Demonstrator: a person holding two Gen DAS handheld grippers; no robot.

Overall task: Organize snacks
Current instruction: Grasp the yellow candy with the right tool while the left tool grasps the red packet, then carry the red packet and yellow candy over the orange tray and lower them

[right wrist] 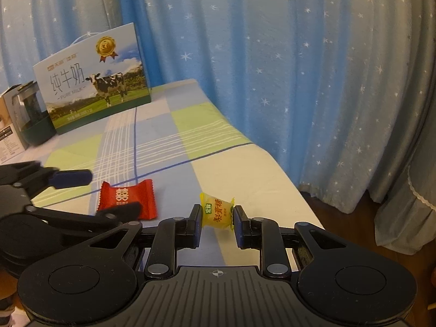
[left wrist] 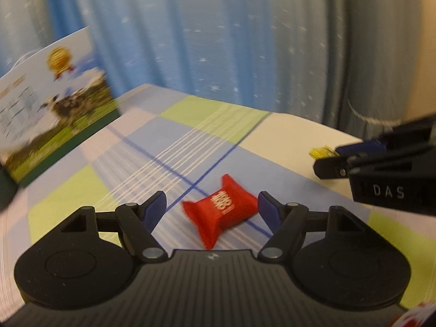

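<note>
The right gripper [right wrist: 217, 224] has its jaws clamped on a yellow candy [right wrist: 217, 214]. The left gripper [left wrist: 212, 208] has jaws spread wide around a red candy [left wrist: 220, 209], not pressing it. Only the right wrist view shows the milk box [right wrist: 92, 81] print sharply.

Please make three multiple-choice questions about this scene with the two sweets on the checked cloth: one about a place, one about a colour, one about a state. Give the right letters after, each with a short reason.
1. Where does the red sweet lie?
A. on the checked cloth, between the open fingers of the left claw
B. on top of the milk box
C. on the floor under the curtain

2. What colour is the wrapper of the sweet in the right claw?
A. red
B. yellow
C. green

3. How do the two claws stand?
A. both wide open
B. left shut on the red sweet, right open
C. left open, right shut on the yellow sweet

Answers:
1 A: the left wrist view shows it flat on the cloth, both pads clear of it.
2 B: the right wrist view shows yellow wrapping.
3 C: the right pads press the yellow sweet's two sides.
</note>
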